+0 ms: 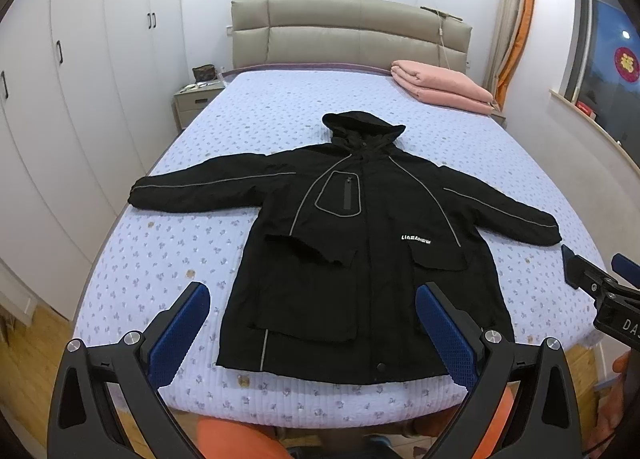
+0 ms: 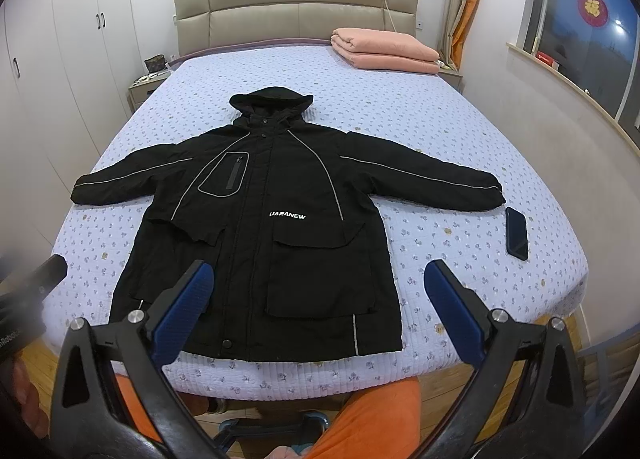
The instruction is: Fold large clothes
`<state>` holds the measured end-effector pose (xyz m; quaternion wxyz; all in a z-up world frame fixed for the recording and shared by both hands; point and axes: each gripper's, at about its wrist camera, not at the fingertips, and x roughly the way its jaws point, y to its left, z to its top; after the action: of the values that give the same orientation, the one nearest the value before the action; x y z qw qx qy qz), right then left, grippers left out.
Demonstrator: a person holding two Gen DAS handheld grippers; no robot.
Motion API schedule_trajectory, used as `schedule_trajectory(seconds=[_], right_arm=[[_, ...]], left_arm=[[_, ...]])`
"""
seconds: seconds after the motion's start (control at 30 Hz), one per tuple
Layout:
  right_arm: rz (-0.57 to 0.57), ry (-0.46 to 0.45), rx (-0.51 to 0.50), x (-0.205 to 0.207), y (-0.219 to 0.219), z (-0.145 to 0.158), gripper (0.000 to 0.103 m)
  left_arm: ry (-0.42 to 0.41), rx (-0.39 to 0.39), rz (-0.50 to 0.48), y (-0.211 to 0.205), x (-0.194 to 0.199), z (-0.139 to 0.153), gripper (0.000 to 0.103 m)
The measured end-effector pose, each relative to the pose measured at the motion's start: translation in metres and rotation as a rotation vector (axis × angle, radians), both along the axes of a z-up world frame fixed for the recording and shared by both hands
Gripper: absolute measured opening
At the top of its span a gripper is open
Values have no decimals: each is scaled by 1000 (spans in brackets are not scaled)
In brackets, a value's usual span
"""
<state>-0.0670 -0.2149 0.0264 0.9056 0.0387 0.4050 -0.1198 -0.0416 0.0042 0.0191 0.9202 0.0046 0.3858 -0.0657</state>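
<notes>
A black hooded jacket (image 1: 360, 227) (image 2: 264, 211) lies flat and face up on the bed, both sleeves spread out, hood toward the headboard, hem toward me. My left gripper (image 1: 312, 323) hovers open above the hem at the bed's near edge, nothing between its blue pads. My right gripper (image 2: 320, 307) is open too, held above the jacket's lower right part and the quilt beside it. In the left wrist view the right gripper (image 1: 596, 275) shows at the right edge.
A lilac flowered quilt (image 1: 180, 251) (image 2: 460, 131) covers the bed. A dark phone (image 2: 516, 233) lies near the jacket's right cuff. A folded pink blanket (image 1: 440, 87) (image 2: 386, 49) sits by the headboard. White wardrobes (image 1: 80, 79) stand left; a person's orange-clad legs (image 2: 372, 419) are below.
</notes>
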Motion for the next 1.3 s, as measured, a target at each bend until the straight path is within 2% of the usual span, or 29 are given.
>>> schedule_trajectory(seconds=[0.6, 0.83, 0.97, 1.07, 1.17, 1.3], right_arm=[[-29, -28, -1, -20, -4, 10, 103], [-82, -33, 30, -24, -27, 4, 103], [-137, -23, 54, -11, -60, -13, 103], [-167, -13, 68, 1, -89, -34, 103], [-215, 8, 89, 26, -132, -69, 103], [-279, 70, 195, 66, -200, -125, 103]], left_arm=[[-31, -21, -13, -1, -10, 8, 102], [-29, -9, -61, -24, -1, 4, 102], [7, -9, -96, -45, 22, -9, 102], [41, -1, -102, -65, 54, -28, 102], [53, 17, -123, -93, 94, -51, 102], [81, 14, -190, -142, 164, -89, 102]])
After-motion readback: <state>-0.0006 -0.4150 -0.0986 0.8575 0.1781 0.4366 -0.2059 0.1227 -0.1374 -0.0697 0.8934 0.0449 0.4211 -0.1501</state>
